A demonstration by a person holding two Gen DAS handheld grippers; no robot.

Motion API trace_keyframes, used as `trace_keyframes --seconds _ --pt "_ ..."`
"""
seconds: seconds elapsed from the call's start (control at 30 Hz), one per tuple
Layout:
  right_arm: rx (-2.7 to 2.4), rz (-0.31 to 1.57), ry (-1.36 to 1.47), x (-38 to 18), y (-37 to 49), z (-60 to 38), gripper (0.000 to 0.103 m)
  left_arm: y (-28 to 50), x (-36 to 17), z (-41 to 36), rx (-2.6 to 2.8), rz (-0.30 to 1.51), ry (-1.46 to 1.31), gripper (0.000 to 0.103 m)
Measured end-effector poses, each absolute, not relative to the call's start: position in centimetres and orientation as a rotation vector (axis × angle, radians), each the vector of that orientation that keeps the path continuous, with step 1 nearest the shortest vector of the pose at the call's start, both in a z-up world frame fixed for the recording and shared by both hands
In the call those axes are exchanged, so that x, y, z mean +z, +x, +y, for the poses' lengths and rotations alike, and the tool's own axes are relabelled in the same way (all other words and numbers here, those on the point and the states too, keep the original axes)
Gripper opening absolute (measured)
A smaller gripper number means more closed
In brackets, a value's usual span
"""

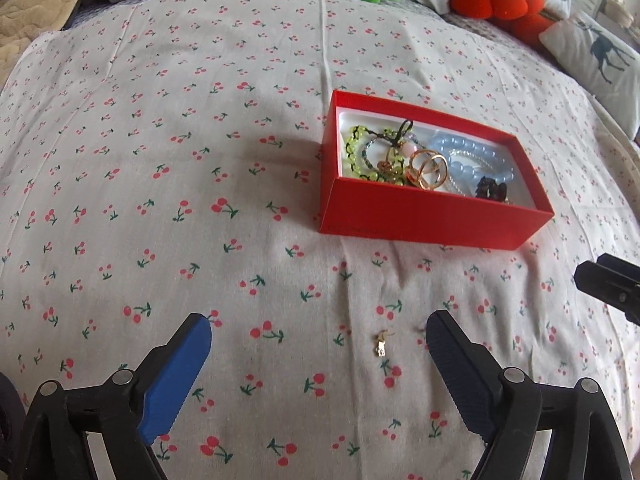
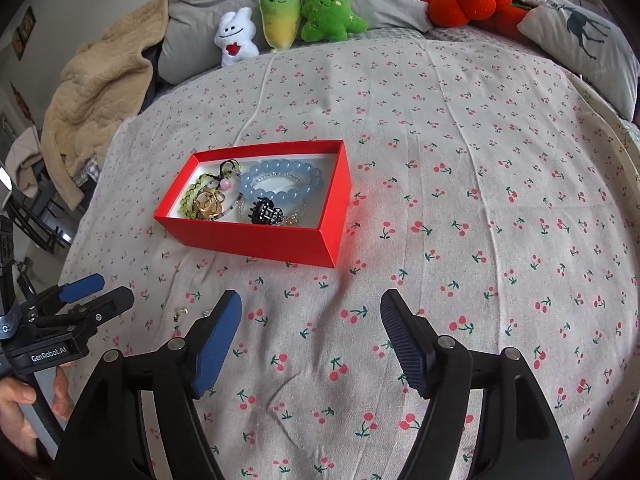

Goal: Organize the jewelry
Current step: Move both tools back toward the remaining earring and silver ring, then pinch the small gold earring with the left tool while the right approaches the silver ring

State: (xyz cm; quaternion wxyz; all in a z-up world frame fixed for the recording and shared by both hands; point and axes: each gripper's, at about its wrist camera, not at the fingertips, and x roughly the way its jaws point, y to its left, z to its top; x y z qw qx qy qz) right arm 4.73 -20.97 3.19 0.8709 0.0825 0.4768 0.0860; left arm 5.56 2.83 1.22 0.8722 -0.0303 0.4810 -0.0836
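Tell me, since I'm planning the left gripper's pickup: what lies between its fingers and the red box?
In the left wrist view, a small gold earring on cherry-print sheet; bare fabric up to the red box.

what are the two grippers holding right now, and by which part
Nothing. The left gripper and the right gripper are both open and empty above the cherry-print bedsheet; the small gold earring lies untouched on the sheet between the left fingers.

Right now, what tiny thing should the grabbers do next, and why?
Probably lower the open left gripper onto the small gold earring lying on the cherry sheet. It looks like the only jewelry outside the red box, and it already lies between that gripper's fingers.
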Motion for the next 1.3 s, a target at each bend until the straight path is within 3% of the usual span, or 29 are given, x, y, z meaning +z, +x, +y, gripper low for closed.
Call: trace_keyframes --seconds 0.6,0.77,0.83,1.17,1.3 --pt "0.062 1.184 0.055 -2.0 4.3 -19.7 0.077 3.2 -3.3 -0.9 -0.263 1.114 0.151 0.090" --pt "0.058 1.174 0.020 -2.2 4.5 -19.3 0.079 3.4 -3.4 -1.8 -0.306 1.080 0.178 0.071" --pt "0.060 1.172 0.014 -2.2 4.5 -19.2 0.080 3.8 -3.3 -1.8 -0.322 1.067 0.165 0.055" --pt "0.059 1.177 0.013 -2.1 4.9 -19.0 0.081 5.4 -3.4 -2.3 -0.347 1.025 0.146 0.027" --pt "0.052 1.180 0.024 -2.1 5.0 -18.9 0.081 5.7 -3.3 -2.4 -0.354 1.027 0.138 0.001"
